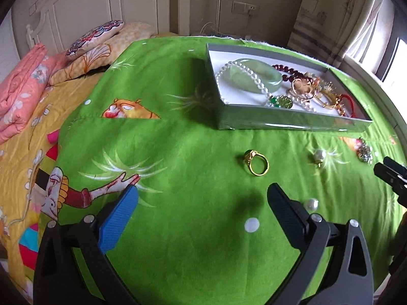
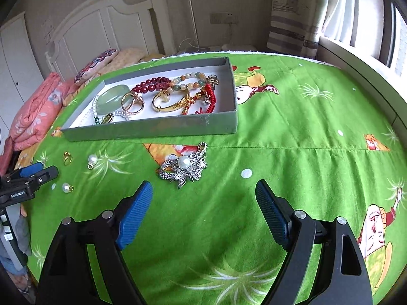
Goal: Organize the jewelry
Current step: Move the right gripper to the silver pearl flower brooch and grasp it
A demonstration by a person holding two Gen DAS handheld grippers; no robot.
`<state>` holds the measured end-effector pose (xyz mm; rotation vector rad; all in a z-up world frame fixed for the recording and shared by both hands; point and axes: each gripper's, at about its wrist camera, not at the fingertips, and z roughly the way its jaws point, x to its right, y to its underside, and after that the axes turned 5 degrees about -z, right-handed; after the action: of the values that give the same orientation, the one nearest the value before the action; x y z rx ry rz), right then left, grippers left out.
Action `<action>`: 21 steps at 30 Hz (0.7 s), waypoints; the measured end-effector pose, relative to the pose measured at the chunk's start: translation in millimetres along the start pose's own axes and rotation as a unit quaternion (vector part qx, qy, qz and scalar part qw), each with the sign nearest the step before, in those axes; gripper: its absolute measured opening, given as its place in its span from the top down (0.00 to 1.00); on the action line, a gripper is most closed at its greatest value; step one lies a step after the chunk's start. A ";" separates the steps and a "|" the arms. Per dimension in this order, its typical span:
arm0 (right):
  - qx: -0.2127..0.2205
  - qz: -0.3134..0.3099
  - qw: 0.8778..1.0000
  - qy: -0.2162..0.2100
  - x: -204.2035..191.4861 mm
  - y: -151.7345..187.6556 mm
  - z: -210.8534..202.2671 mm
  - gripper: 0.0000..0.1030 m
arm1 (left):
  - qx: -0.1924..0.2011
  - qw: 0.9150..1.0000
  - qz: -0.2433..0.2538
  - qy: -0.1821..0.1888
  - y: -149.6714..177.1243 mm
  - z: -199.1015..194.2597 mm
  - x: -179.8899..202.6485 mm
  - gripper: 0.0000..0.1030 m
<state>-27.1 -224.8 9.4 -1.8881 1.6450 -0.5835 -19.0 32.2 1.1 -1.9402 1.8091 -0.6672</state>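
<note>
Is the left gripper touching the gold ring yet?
Apart. The left wrist view shows bare green cloth between the open left gripper and the gold ring beyond its fingertips.

Both grippers have black frames, silver screws and ribbed blue fingers (image 2: 136, 214).

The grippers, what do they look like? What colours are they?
Each gripper is a black frame with two arms that spread like a V, joined by round silver bolts. The right gripper has ribbed blue pads on both fingers. On the left gripper one pad looks blue and the other looks dark. Seen from the right wrist camera, the left gripper carries small white lettering, too small to read.
</note>
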 end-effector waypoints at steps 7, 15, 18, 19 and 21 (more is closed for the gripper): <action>-0.026 -0.028 0.999 -0.016 -21.5 -4.1 10.8 0.23 | -0.001 1.000 0.005 -0.003 1.1 0.6 -0.7 0.03; -0.027 -0.058 0.998 0.010 -32.9 -17.3 25.0 0.31 | 0.002 1.000 0.002 0.008 0.1 -1.7 -1.3 0.03; -0.025 -0.068 0.997 0.010 -31.5 -18.4 24.9 0.39 | 0.003 1.000 0.001 0.012 1.0 -2.5 -1.4 0.03; -0.023 -0.073 0.997 0.008 -30.0 -18.4 24.0 0.44 | 0.004 1.000 0.001 0.012 0.9 -2.7 -1.3 0.03; -0.020 -0.076 0.997 0.005 -26.1 -17.4 21.8 0.53 | 0.004 1.000 0.002 0.013 1.4 -2.6 -1.7 0.03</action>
<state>-3.9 -194.7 5.7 -2.0563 1.5390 -0.6270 -21.8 33.8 2.3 -1.9318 1.8224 -0.7001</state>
